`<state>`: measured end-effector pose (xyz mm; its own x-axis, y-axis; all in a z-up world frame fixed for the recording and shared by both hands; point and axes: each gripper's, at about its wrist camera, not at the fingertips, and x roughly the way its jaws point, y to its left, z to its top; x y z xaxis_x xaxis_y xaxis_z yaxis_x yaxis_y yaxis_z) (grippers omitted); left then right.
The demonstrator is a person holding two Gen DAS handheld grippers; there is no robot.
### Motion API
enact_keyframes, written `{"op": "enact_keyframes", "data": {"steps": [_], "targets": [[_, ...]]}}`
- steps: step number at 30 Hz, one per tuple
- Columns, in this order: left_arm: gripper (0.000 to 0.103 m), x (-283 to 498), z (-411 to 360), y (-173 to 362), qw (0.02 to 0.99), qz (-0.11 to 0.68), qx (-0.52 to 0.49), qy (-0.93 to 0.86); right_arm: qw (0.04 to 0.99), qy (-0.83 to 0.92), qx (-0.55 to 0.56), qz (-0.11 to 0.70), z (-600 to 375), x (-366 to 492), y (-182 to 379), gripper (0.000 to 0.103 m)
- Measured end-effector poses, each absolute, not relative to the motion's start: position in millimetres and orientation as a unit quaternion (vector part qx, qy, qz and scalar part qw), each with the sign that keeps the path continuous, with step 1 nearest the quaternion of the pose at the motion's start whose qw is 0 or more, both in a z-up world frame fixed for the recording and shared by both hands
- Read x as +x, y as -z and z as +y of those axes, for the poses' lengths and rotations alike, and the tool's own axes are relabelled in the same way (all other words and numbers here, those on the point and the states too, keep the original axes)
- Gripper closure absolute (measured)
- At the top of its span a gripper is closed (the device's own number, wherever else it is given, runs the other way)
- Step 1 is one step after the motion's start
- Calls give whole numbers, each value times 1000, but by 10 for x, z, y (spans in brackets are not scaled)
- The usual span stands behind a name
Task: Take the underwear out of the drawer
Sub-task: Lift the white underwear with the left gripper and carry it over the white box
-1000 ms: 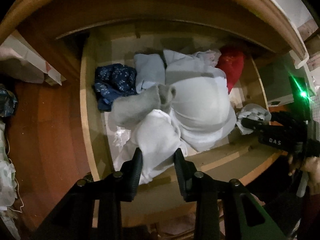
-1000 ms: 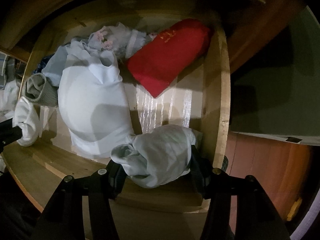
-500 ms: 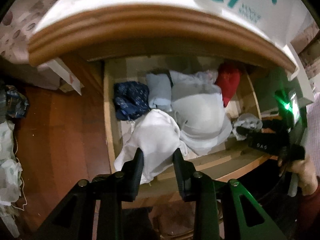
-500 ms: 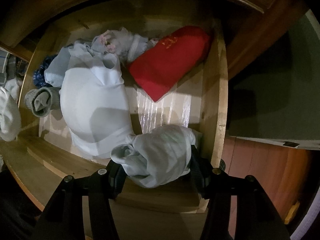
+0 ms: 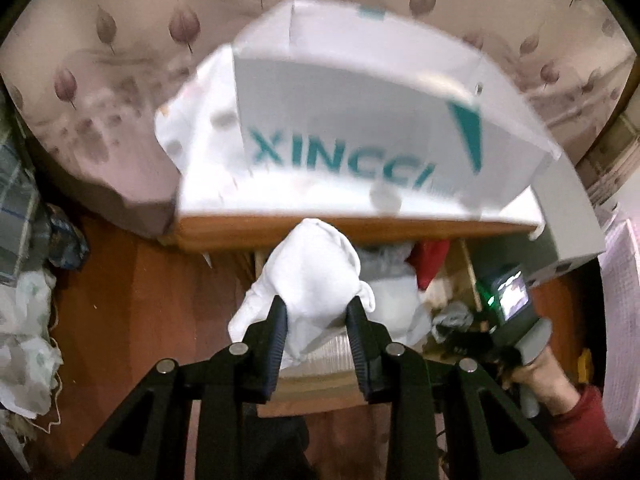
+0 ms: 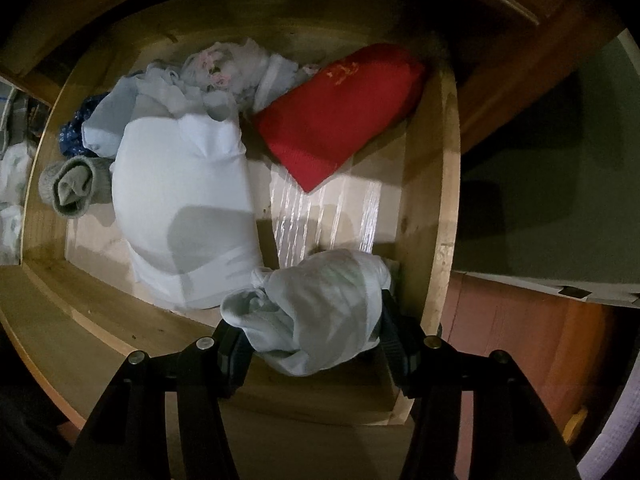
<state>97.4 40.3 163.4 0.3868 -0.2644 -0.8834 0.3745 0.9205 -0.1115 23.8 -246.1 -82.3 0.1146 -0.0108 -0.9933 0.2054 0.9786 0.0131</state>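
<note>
Pinching white underwear (image 5: 312, 280) between left gripper (image 5: 316, 316) pads, right gripper (image 6: 312, 324) clamping pale bundle (image 6: 320, 312).

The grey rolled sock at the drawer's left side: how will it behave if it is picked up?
The grey rolled sock looks soft and light, so it should squash under the tongs. Its folded cuff may hold the roll together, but a loose end could droop.
</note>
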Motion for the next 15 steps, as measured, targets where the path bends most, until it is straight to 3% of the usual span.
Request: {"op": "enact_keyframes", "data": {"steps": [15], "targets": [[73,1370,265,-3146,887,420,73,180,740,70,76,665,-2458,261,834,50]]}}
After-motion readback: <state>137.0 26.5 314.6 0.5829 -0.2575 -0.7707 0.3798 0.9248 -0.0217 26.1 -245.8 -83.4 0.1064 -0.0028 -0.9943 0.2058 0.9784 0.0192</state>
